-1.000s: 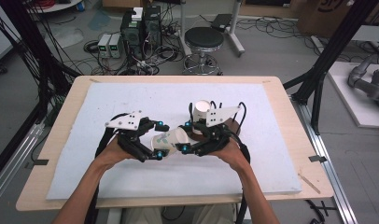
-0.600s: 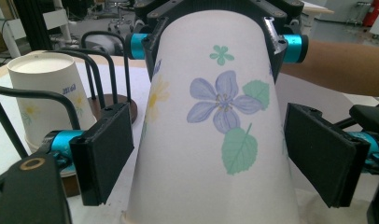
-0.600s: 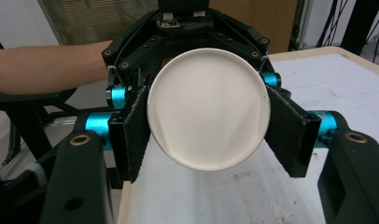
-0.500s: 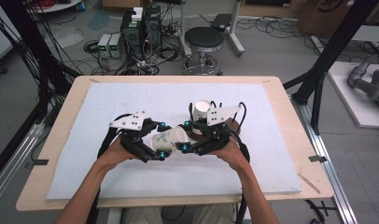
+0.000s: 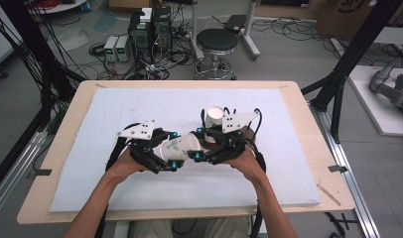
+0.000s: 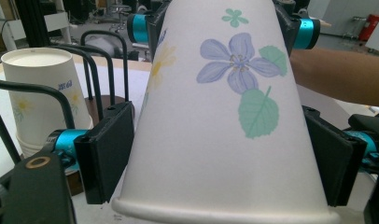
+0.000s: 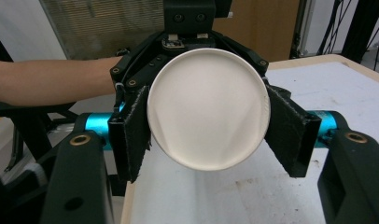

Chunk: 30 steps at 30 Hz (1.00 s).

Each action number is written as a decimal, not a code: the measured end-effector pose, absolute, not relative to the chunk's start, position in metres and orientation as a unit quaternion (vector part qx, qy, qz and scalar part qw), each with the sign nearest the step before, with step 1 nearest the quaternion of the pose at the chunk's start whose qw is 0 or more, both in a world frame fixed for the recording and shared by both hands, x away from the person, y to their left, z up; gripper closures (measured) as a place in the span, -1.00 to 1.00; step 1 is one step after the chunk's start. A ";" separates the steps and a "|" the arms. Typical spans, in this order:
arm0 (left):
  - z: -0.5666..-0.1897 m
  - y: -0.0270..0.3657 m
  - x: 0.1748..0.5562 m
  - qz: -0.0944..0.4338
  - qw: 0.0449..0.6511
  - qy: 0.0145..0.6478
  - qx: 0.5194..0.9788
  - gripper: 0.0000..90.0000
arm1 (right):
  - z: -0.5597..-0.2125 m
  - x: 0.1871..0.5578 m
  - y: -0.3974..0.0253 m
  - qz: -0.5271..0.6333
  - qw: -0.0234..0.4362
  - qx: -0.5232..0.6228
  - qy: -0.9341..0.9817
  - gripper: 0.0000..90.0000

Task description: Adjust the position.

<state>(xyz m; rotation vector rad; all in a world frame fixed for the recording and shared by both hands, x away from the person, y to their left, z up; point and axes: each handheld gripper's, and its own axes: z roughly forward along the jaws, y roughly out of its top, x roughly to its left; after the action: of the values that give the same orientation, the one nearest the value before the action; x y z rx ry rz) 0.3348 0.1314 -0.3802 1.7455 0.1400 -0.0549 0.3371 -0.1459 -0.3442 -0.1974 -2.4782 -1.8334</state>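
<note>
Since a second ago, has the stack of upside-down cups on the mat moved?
No. The cup stack stands at the same spot on the white mat, just behind the right claw.

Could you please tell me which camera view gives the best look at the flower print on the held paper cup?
The left gripper view: the held paper cup shows its purple flower and green leaf large and sharp. The high view shows the cup small, its print faint. The right gripper view faces its plain white base.

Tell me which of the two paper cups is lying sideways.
The flowered cup held between the left gripper and right gripper, off the mat. The other cup stands upside down behind the right gripper.
</note>
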 end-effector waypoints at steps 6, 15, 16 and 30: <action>-0.383 0.132 0.335 -0.031 0.646 0.060 0.760 -0.47 | -0.344 0.337 -0.145 -0.593 0.025 -0.064 -0.802 -0.18; -0.382 0.133 0.334 -0.027 0.648 0.055 0.759 -0.35 | -0.344 0.337 -0.146 -0.592 0.027 -0.065 -0.803 -0.18; -0.382 0.133 0.334 -0.027 0.648 0.055 0.759 -0.34 | -0.344 0.337 -0.146 -0.592 0.027 -0.065 -0.803 -0.18; -0.381 0.135 0.333 -0.018 0.644 0.059 0.762 -0.31 | -0.345 0.334 -0.145 -0.593 0.017 -0.079 -0.801 -0.58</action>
<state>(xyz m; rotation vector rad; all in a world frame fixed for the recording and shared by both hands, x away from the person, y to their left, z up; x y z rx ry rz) 0.3332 0.1354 -0.3812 1.7362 0.1344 -0.0402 0.3341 -0.1454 -0.3450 -0.2454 -2.4903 -1.8443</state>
